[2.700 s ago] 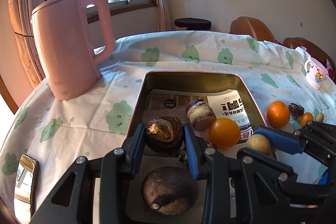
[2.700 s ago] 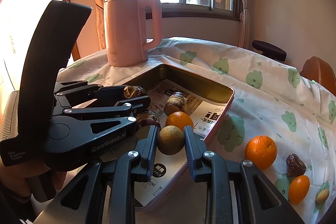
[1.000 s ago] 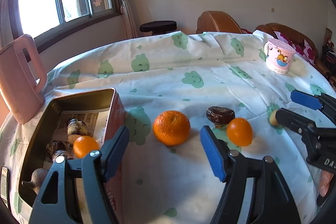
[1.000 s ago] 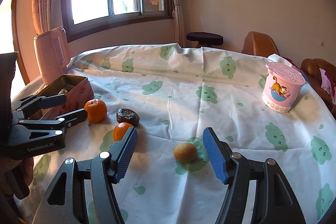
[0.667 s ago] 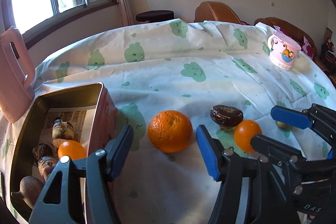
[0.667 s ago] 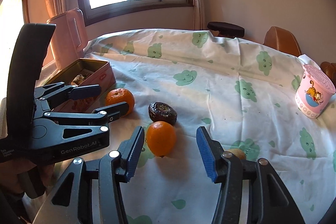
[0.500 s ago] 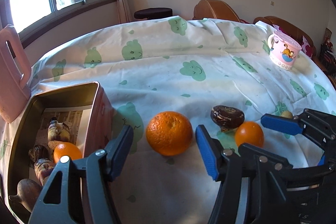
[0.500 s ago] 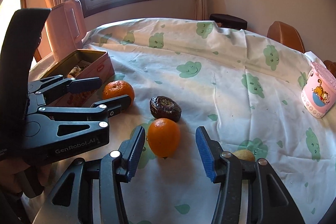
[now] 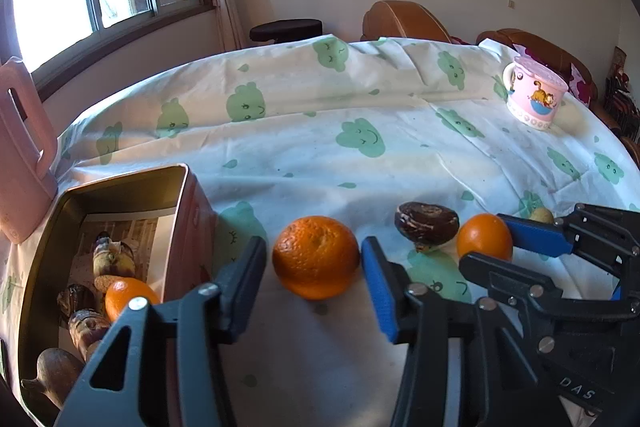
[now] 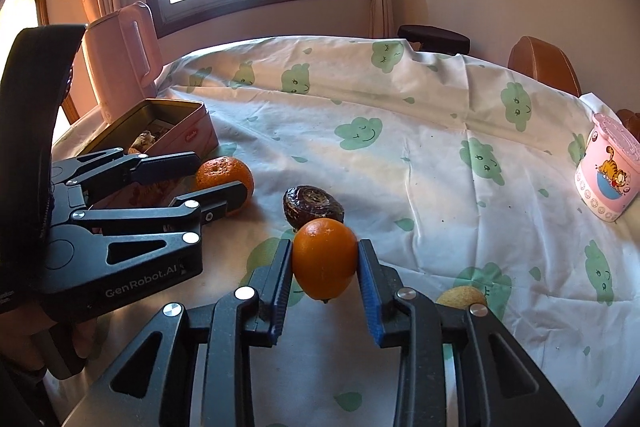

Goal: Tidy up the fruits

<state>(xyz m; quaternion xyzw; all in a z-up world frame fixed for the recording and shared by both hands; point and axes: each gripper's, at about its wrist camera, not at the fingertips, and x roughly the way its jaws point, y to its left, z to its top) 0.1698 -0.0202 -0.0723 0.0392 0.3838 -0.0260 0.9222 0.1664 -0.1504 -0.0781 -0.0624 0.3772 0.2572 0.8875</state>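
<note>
A large orange (image 9: 316, 257) lies on the cloth beside the pink tin (image 9: 120, 179). My left gripper (image 9: 314, 251) straddles it with jaws closing; a thin gap still shows at the left finger. The right wrist view shows the left gripper (image 10: 220, 175) flanking that large orange (image 10: 224, 173). My right gripper (image 10: 324, 255) is closing on a small smooth orange (image 10: 324, 259), and both blue pads touch its sides. The small orange (image 9: 484, 237) also sits between the right gripper (image 9: 486, 241) fingers in the left wrist view. A dark brown fruit (image 10: 314, 205) lies just behind it.
The tin (image 10: 172, 107) holds an orange and several brown fruits on paper. A small yellowish fruit (image 10: 460, 297) lies right of my right gripper. A pink kettle (image 10: 124, 59) stands behind the tin, a pink cartoon cup (image 10: 608, 167) at far right. Brown chairs ring the table.
Both grippers left the tin and came over the loose fruit. The left jaws narrowed around the large orange. The right gripper swung from the yellowish fruit to the small orange and closed onto it.
</note>
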